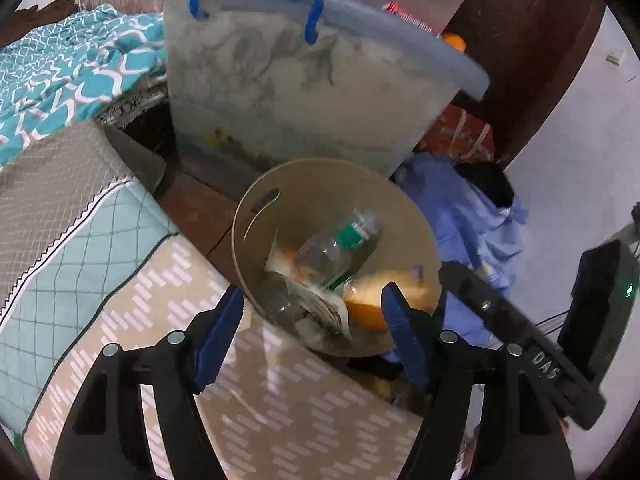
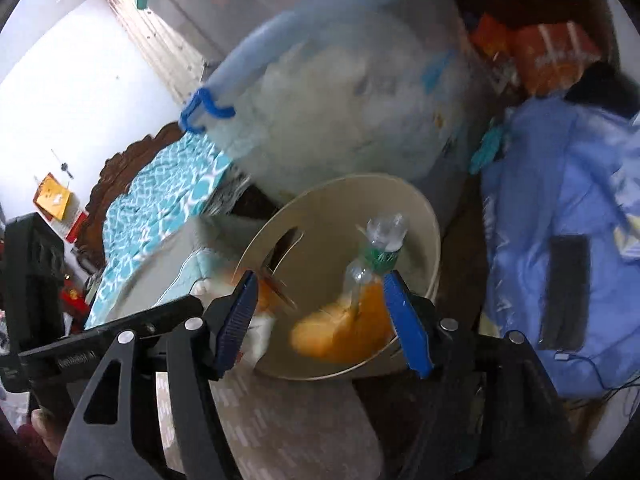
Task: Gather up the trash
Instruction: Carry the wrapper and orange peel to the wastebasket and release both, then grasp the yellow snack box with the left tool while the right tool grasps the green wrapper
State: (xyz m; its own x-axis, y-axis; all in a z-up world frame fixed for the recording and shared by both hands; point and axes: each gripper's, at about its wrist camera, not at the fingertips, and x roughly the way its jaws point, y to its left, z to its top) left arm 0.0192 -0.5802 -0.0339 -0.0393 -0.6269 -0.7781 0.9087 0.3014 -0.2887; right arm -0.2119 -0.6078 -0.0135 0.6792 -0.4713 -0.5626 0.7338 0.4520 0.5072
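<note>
Bin (image 1: pixel 412 216) beside the bed holds a plastic bottle (image 1: pixel 340 248) and an orange wrapper (image 2: pixel 344 328). Both tongs, left (image 1: pixel 312 336) and right (image 2: pixel 320 324), hang open and empty above it. Judged: drop complete; next, seek remaining trash.

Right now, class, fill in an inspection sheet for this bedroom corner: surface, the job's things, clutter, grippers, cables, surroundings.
Surface: patterned beige mat by the bed.
Job's things: round beige plastic bin holding a clear plastic bottle with green label, a blurred orange wrapper and paper scraps.
Clutter: translucent storage box with blue handles; crumpled blue cloth.
Grippers: left gripper and right gripper both open, empty, above the bin.
Cables: thin wire on the blue cloth.
Surroundings: teal patterned bedding; white wall.
</note>
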